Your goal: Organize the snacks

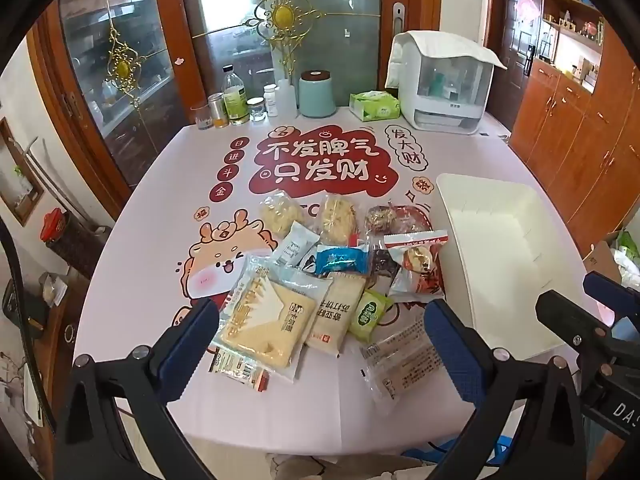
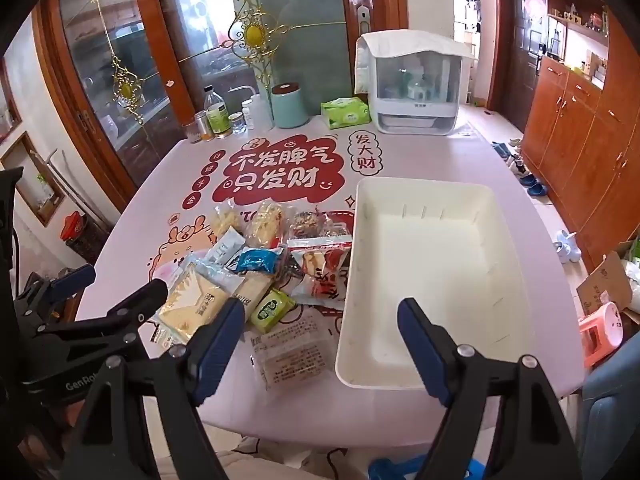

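A pile of snack packets lies on the pink printed table (image 1: 168, 184): a large yellow biscuit pack (image 1: 260, 320), a green packet (image 1: 370, 314), a blue packet (image 1: 342, 261), a red-and-white bag (image 1: 418, 268) and a clear wrapped pack (image 1: 400, 356). An empty white bin (image 1: 496, 248) stands right of them; it also shows in the right wrist view (image 2: 424, 272). My left gripper (image 1: 320, 344) is open and empty, above the near packets. My right gripper (image 2: 320, 344) is open and empty, above the clear pack (image 2: 292, 354) and the bin's near left corner.
At the table's far edge stand bottles and jars (image 1: 234, 100), a teal canister (image 1: 317, 94), a green tissue pack (image 1: 374, 106) and a white covered appliance (image 1: 444, 84). Wooden cabinets (image 2: 580, 132) line the right wall. Shoes (image 2: 528, 180) and a pink stool (image 2: 602, 332) are on the floor.
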The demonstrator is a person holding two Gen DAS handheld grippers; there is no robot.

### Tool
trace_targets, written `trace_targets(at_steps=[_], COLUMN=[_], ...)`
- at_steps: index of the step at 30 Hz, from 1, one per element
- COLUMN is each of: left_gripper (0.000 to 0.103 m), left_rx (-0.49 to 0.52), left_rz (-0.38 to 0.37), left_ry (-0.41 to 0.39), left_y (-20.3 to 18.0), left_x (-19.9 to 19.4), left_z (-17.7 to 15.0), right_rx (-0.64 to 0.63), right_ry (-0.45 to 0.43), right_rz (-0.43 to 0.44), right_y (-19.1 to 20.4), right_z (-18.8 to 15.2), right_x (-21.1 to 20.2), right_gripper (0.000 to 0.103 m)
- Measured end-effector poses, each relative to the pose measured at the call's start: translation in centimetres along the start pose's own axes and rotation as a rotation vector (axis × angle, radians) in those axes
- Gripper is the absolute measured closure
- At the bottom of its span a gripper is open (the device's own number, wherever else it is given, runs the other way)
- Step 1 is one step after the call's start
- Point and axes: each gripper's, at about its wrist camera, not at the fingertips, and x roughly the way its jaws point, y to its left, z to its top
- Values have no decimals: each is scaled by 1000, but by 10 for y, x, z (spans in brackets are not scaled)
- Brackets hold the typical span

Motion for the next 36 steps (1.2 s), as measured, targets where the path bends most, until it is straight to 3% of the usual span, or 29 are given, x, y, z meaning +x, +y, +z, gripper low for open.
trace_targets(at_steps=[5,14,36], left_gripper=[1,1,1], left_rx=[0,9,31], left_rz=[-8,-14,-5], left_ry=[-2,7,31], left_y=[1,5,-10], left_x=[-1,0,9], left_z=[0,-15,-2], right_rx=[-8,-2,-17], right_ry=[-1,41,50], right_rz=[-25,12,26], right_y=[4,-6,-1], right_z=[-3,0,2], right_x=[-9,6,11], right_gripper=[23,23,24])
